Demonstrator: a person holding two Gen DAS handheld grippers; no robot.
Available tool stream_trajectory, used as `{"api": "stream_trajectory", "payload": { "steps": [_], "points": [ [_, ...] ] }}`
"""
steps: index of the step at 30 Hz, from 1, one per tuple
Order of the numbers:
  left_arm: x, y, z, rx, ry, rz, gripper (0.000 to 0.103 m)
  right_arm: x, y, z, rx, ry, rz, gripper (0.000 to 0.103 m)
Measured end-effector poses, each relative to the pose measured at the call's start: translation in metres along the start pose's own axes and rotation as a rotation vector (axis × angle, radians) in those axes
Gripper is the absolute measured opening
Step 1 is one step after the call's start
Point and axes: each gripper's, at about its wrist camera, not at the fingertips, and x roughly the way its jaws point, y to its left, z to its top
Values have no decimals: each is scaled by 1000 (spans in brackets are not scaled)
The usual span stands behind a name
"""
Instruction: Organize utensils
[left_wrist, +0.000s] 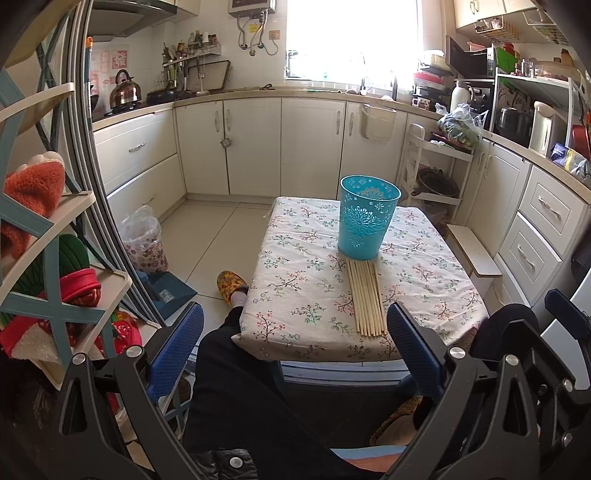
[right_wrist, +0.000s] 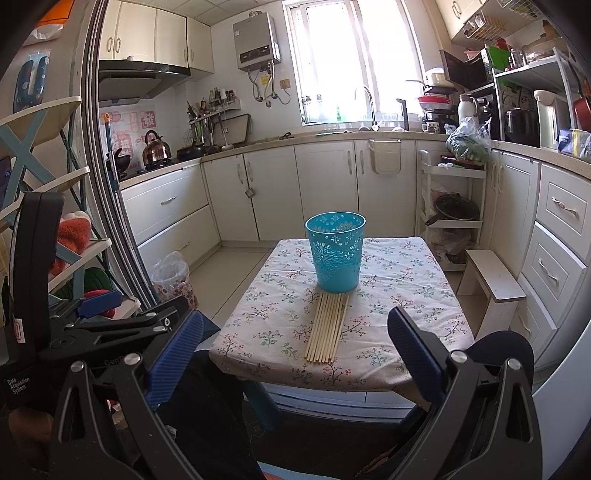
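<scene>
Blue-padded tongs (left_wrist: 295, 332) (right_wrist: 295, 332) wide apart, empty.

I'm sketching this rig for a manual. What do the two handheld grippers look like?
Both match: the left gripper and right gripper have black angular frames with silver rivets and blue ribbed finger pads. White "Data Acquisition System" lettering marks the left one's black body.

Chopsticks (right_wrist: 327, 326) flat on table (right_wrist: 406, 332), touching blue cup (right_wrist: 336, 254).

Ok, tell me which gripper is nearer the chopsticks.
Right, narrowly. The right gripper lines up with the chopsticks, which sit centred in its view. The left gripper is held about as far back but off to their left.
</scene>
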Motion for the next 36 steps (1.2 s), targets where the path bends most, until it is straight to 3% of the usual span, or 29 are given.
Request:
{"api": "stream_trajectory", "payload": {
  "steps": [36],
  "points": [
    [1, -3, -3, -1, 3, -4, 95, 0, 1, -2, -6, -14, 2, 96]
  ]
}}
